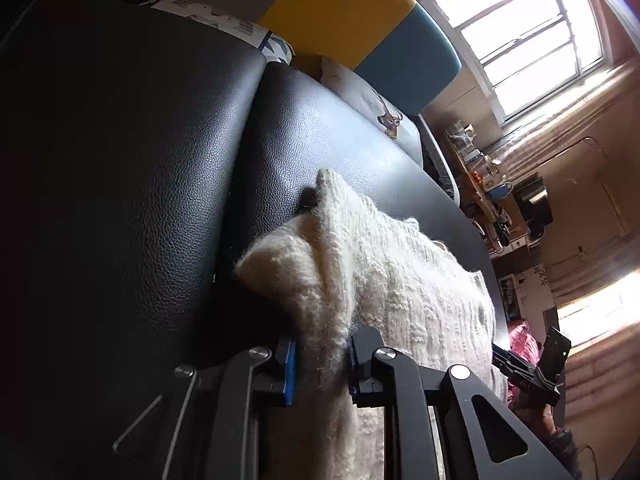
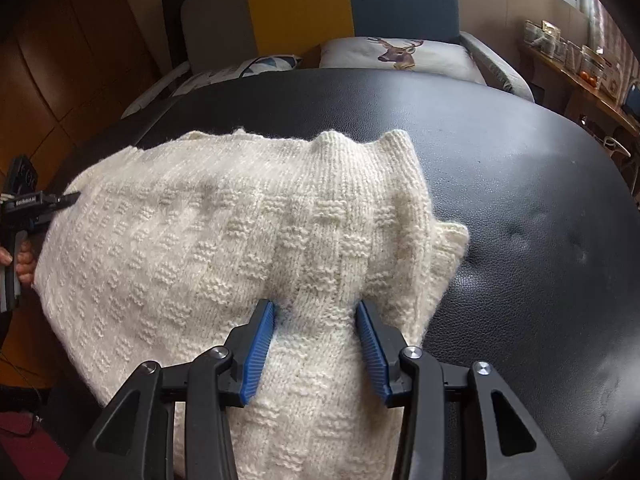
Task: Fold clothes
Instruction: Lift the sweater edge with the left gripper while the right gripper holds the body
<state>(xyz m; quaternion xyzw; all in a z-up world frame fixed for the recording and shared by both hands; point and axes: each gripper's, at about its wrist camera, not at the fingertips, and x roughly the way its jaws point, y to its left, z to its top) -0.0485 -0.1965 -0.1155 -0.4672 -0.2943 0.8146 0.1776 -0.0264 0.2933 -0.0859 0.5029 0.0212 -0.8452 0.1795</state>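
Note:
A cream knitted sweater lies spread on a black leather surface, with its near edge hanging toward me. My right gripper stands open over that near edge, a ridge of the knit rising between its blue pads, and creases run out from the fingertips. My left gripper is shut on a bunched edge of the sweater. From the right wrist view, the left gripper sits at the sweater's left side, held by a hand. The right gripper's body shows at the sweater's far end in the left wrist view.
Behind the leather surface stands a sofa with grey, yellow and blue back panels and a deer-print cushion. A shelf with jars and clutter runs along the right wall under a window. Bare leather extends to the sweater's right.

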